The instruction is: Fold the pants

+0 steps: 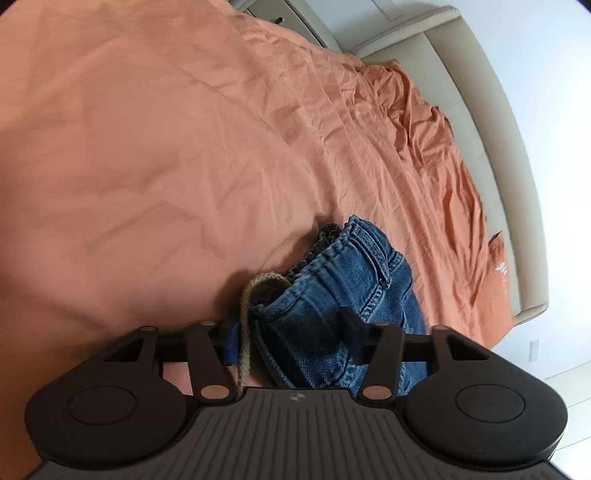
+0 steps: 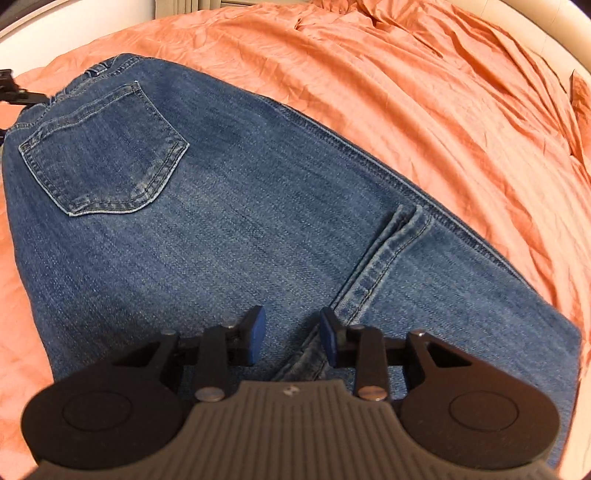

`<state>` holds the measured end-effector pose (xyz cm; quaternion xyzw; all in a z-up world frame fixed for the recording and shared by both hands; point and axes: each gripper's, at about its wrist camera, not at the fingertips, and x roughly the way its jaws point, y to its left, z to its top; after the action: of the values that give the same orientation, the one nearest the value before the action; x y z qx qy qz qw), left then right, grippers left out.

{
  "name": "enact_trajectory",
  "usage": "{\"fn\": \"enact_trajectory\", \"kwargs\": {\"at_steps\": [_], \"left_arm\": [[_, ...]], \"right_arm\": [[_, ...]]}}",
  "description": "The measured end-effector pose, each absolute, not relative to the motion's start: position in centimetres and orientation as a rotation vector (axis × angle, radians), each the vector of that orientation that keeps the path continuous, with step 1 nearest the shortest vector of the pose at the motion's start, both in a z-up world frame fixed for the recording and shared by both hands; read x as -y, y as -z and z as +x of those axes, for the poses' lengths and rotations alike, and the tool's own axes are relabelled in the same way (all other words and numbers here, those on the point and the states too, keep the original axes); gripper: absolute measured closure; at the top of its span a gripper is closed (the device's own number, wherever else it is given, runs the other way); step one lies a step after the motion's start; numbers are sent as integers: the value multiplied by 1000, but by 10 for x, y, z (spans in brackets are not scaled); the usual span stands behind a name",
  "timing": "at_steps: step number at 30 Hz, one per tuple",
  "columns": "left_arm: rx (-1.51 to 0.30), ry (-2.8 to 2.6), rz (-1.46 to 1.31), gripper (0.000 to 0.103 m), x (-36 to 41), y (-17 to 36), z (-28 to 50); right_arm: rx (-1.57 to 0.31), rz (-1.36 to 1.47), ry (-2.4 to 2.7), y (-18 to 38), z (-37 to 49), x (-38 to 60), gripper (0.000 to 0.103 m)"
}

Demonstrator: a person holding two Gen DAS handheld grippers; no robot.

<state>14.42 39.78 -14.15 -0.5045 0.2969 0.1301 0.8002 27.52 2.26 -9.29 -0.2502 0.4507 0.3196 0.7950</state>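
Blue denim pants (image 2: pixel 229 206) lie on an orange bedsheet (image 2: pixel 424 92), folded, back pocket (image 2: pixel 103 147) up. My right gripper (image 2: pixel 291 338) is open just above the denim near a leg seam, its blue-padded jaws apart and holding nothing. In the left wrist view the waistband (image 1: pixel 343 273) with a belt loop and a tan drawstring (image 1: pixel 245 325) bunches between the fingers of my left gripper (image 1: pixel 291 336). Its jaws stand wide with the fabric between them; whether they pinch it is unclear. The left gripper also shows at the far left edge of the right wrist view (image 2: pixel 14 92).
The orange sheet (image 1: pixel 166 147) covers the bed and is wrinkled toward the beige padded bed frame (image 1: pixel 491 122). A white nightstand (image 1: pixel 291 14) stands beyond the bed. Pale floor (image 1: pixel 569 398) shows at the right.
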Motion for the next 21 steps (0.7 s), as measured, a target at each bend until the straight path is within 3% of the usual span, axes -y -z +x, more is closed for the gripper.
{"fn": "enact_trajectory", "kwargs": {"at_steps": [3, 9, 11, 13, 21], "left_arm": [[-674, -288, -1034, 65, -394, 134, 151], [-640, -296, -917, 81, -374, 86, 154], [-614, -286, -873, 81, -360, 64, 156], [-587, -266, -803, 81, -342, 38, 163], [-541, -147, -253, 81, -194, -50, 204]], "right_arm": [[-982, -507, -696, 95, 279, -20, 73], [-963, -498, -692, 92, 274, -19, 73], [-957, -481, -688, 86, 273, -17, 75], [-944, -447, -689, 78, 271, -10, 84], [-883, -265, -671, 34, 254, 51, 84]]}}
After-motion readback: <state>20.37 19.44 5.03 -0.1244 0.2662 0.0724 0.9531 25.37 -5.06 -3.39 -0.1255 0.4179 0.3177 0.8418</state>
